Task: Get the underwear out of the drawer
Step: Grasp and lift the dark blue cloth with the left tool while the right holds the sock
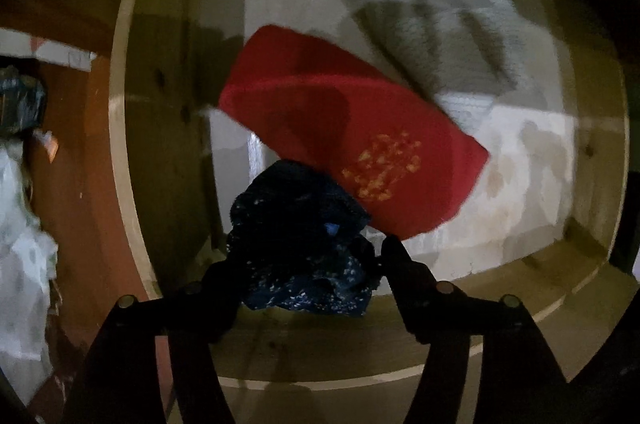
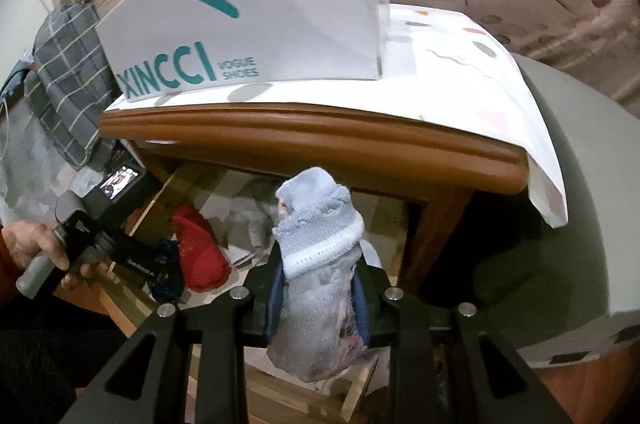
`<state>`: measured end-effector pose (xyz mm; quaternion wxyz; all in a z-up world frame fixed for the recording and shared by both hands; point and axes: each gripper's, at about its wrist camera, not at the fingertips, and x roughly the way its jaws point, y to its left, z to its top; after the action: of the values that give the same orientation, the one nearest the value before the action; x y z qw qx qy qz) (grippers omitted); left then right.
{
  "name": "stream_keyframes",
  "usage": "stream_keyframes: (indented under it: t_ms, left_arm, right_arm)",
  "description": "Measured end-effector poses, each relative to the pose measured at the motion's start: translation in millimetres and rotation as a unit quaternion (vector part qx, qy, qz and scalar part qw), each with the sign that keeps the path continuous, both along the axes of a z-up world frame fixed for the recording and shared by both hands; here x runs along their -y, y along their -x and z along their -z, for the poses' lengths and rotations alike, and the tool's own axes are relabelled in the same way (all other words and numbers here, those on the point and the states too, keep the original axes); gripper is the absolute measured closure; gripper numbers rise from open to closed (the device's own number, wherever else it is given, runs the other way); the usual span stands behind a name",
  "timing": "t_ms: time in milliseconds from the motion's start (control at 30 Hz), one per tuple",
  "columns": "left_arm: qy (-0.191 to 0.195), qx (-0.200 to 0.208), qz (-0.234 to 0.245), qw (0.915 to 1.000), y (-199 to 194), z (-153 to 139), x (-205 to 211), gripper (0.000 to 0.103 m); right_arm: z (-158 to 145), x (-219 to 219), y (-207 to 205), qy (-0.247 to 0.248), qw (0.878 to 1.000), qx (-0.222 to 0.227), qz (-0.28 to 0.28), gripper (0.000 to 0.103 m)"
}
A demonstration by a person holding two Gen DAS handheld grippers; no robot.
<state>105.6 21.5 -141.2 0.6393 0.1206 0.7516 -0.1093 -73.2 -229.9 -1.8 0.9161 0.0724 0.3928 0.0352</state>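
Reaching into the open wooden drawer (image 1: 160, 128), I have my left gripper (image 1: 304, 260) pointing straight down with its jaws partly apart around a crumpled dark blue speckled garment (image 1: 296, 224); whether the pads press it I cannot tell, as the frame is dim and blurred. My right gripper (image 2: 318, 300) is closed on a pale blue knitted piece of underwear (image 2: 320, 256), held up in front of the drawer and clear of it. These pieces look light, soft and limp, so I judge they will sag and slip unless I pinch a bunched fold rather than a single edge. Still lying in the drawer are a folded red garment (image 1: 332, 128) with a yellow print, touching the blue one, and grey striped fabric (image 1: 440, 48) behind it.
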Motion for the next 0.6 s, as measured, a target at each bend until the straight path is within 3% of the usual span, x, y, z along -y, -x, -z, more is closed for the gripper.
stream_keyframes:
  t_ms: [267,300,333,500,600]
  left_arm:
    - [-0.041,-0.013,-0.023,0.9988,-10,15,-2,0.043]
    - [-0.044,-0.012,-0.022,0.9987,-9,16,0,0.047]
    - [-0.045,-0.011,-0.02,0.9987,-9,16,0,0.058]
    - [-0.032,0.004,-0.038,0.9988,-3,14,5,0.073]
    - [-0.024,0.019,-0.053,0.9981,-3,5,-1,0.076]
  right_arm:
    - [1,18,6,-0.02,0.999,-0.006,0.04,0.074]
    - [2,19,7,-0.021,0.999,-0.008,0.045,0.074]
    - [2,20,7,-0.02,0.999,-0.009,0.048,0.074]
    - [3,22,7,-0.025,0.998,-0.012,0.056,0.074]
    - [4,22,6,-0.026,0.998,-0.012,0.057,0.074]
